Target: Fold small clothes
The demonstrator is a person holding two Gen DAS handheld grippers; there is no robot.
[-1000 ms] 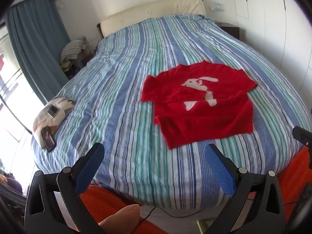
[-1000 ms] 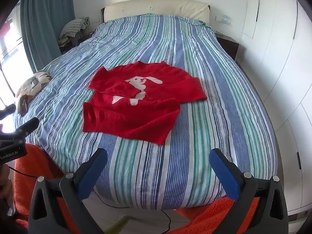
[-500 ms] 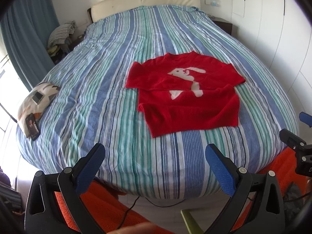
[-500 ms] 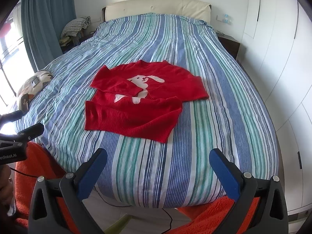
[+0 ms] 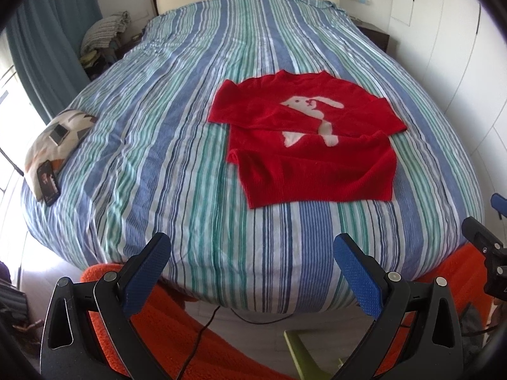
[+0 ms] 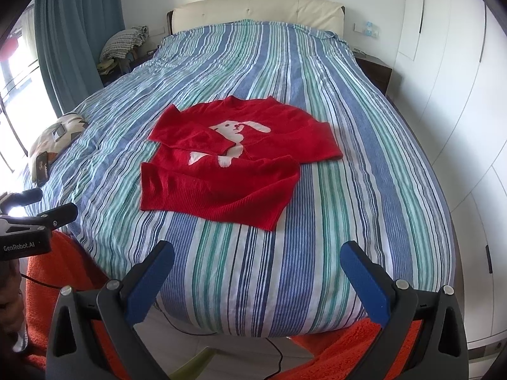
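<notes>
Over the last second the left gripper (image 5: 250, 272) had swung from a leftward slant to face the bed more squarely, so the red sweater (image 5: 312, 148) slid from its right side toward dead ahead, while the right gripper (image 6: 256, 277) held almost the same outlook; judging by this, both tools were lining up on the garment rather than touching it. Both stood spread wide and empty, blue pads (image 6: 149, 288) well short of the cloth, past the near edge of the mattress. The sweater, with its white rabbit motif (image 6: 236, 133), lay ahead on the striped bedspread (image 5: 177, 145), sleeves already crossed over the body, so the remaining fold probably started at the near hem. Far ahead stood a cream headboard (image 6: 256, 9); left of the tools lay a patterned cushion (image 5: 55, 144) carrying a phone (image 5: 47, 183), with teal curtains (image 6: 79, 31) beyond, and white wardrobes (image 6: 459, 79) to the right.
</notes>
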